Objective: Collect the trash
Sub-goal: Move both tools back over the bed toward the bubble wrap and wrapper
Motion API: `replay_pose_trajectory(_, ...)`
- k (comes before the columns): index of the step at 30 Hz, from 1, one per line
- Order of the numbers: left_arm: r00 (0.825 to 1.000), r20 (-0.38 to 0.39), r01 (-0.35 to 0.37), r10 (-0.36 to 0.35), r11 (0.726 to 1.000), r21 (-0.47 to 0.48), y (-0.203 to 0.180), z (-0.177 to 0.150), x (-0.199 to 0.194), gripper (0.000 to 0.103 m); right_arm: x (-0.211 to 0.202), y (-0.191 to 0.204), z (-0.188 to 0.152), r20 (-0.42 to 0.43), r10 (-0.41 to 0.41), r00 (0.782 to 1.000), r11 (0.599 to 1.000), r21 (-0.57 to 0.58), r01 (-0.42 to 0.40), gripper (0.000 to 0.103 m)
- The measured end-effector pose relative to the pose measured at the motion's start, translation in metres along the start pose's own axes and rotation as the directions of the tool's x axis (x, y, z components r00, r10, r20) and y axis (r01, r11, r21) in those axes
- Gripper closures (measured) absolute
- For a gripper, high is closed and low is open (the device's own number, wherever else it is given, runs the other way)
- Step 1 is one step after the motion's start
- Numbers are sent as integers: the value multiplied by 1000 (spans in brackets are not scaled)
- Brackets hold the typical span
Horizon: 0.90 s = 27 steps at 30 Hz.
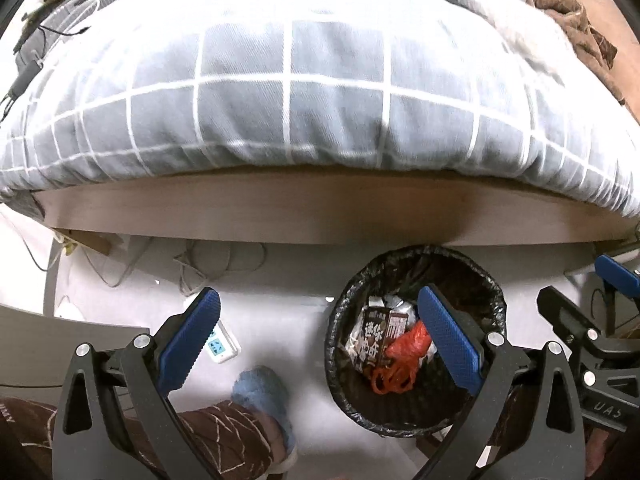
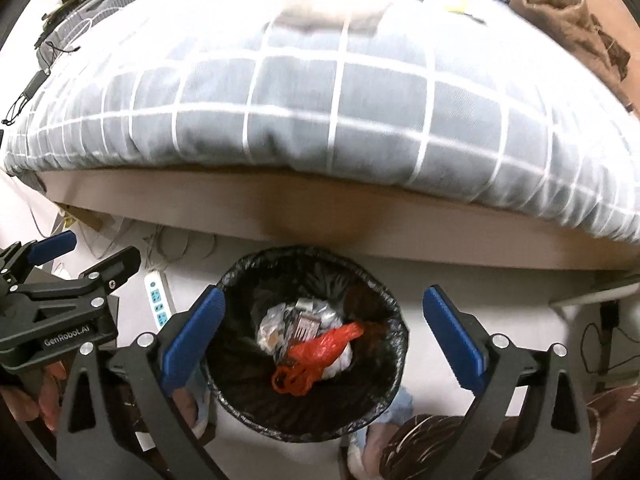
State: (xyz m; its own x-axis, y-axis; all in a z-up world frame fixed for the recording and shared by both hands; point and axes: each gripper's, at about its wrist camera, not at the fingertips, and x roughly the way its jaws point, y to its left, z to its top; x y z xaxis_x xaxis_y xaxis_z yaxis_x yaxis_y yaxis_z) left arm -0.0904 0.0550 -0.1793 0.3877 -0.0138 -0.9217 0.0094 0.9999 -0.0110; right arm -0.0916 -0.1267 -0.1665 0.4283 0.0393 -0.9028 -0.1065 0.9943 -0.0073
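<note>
The blue fingers (image 2: 192, 336) of the right hand-held gripper (image 2: 324, 336) stood widely apart and held nothing — between them, straight below, lay the trash bin (image 2: 240, 392) with its black liner. The bin stood on the floor, just in front of the wooden bed frame (image 2: 320, 216), and inside it were a red plastic bag (image 2: 320, 354), crumpled wrappers and a brown carton (image 1: 376, 340). The left hand-held gripper (image 1: 320, 340) was also spread wide and empty; from it the bin lay to the right, under its right finger only. So the right one was the better centred over the opening — I judged it the nearer. No loose trash showed on the floor near the bin, only a white power strip (image 2: 158, 300) to its left and a blue slipper (image 1: 260, 392). The next piece probably had to be searched elsewhere, maybe on the bed.
</note>
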Motion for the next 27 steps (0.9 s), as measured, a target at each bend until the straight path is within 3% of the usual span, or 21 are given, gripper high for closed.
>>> replay_pose_trajectory(13, 994, 110, 23, -24, 1000, 4, -11, 19, -41, 6, -46, -25, 18, 147, -64, 987, 997, 54, 57, 8)
replay_pose_trajectory(22, 981, 179, 71, -73, 997, 18, -35, 34, -70, 6, -81, -50, 28, 254, -106, 961, 991, 107, 80, 8)
replay_pose_trajectory(27, 974, 201, 103, -107, 994, 31, -45, 61, -86, 6, -100, -76, 51, 300, -135, 944, 984, 156, 91, 8)
